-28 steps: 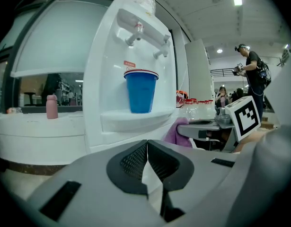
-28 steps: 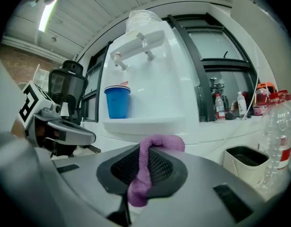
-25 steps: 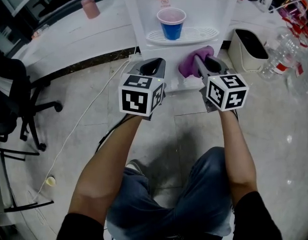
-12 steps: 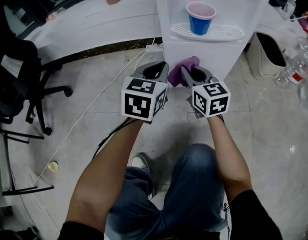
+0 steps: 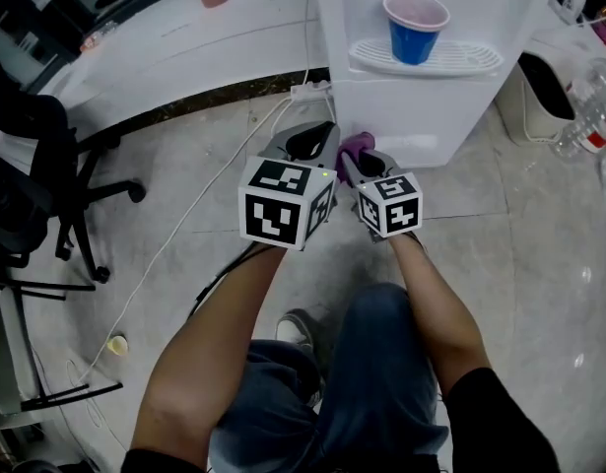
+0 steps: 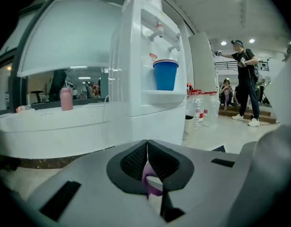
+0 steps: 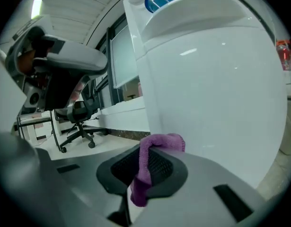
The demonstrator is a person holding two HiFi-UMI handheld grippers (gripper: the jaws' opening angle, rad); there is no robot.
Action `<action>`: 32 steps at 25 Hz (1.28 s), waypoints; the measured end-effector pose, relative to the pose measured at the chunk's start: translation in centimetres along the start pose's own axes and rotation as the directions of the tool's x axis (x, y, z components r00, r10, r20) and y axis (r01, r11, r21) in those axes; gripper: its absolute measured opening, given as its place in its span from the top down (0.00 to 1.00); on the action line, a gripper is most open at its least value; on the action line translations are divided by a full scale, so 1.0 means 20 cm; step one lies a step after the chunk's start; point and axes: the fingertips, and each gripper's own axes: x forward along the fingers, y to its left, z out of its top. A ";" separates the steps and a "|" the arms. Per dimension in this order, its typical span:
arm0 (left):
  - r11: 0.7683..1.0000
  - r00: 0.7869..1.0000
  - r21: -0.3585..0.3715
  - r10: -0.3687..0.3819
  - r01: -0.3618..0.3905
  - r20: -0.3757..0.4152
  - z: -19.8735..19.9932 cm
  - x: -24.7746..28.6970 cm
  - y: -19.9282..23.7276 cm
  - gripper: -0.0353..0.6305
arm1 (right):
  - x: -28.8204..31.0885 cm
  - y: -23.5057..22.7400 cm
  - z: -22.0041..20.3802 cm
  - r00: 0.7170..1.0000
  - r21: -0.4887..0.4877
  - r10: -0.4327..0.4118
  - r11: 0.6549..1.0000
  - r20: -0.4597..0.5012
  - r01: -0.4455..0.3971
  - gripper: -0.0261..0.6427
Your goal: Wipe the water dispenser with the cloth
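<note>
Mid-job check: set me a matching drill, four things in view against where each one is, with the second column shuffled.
Column one:
1. cloth
2. cup
3. bottle
4. office chair

Column two:
A. standing on the white counter
B. on the floor at the left
C. clamped in the right gripper
D. on the water dispenser's tray

Pairs: 1-C, 2-D, 3-A, 4-B
</note>
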 end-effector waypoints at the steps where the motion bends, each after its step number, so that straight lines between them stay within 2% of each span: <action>1: 1.000 1.000 0.003 -0.006 0.006 0.000 0.00 0.01 0.01 0.91 | 0.02 0.00 -0.02 1.000 0.002 -0.007 1.000 -0.003 0.007 0.91; 9: 0.999 0.999 -0.009 -0.047 0.047 0.019 0.02 0.09 0.01 0.91 | 0.05 -0.07 -0.04 0.999 0.021 -0.054 0.998 0.004 0.054 0.91; 13: 0.997 0.997 0.026 -0.069 0.069 0.018 0.02 0.12 -0.04 0.91 | 0.02 -0.15 -0.04 0.997 0.018 -0.077 0.997 0.003 0.077 0.91; 25: 0.990 0.991 0.055 -0.134 0.134 0.012 0.06 0.25 -0.23 0.91 | -0.20 -0.48 -0.03 0.982 0.069 -0.188 0.980 0.015 0.186 0.91; 32: 0.981 0.984 0.081 -0.178 0.178 -0.005 0.06 0.34 -0.37 0.91 | -0.33 -0.67 -0.04 0.972 0.046 -0.237 0.971 0.004 0.236 0.91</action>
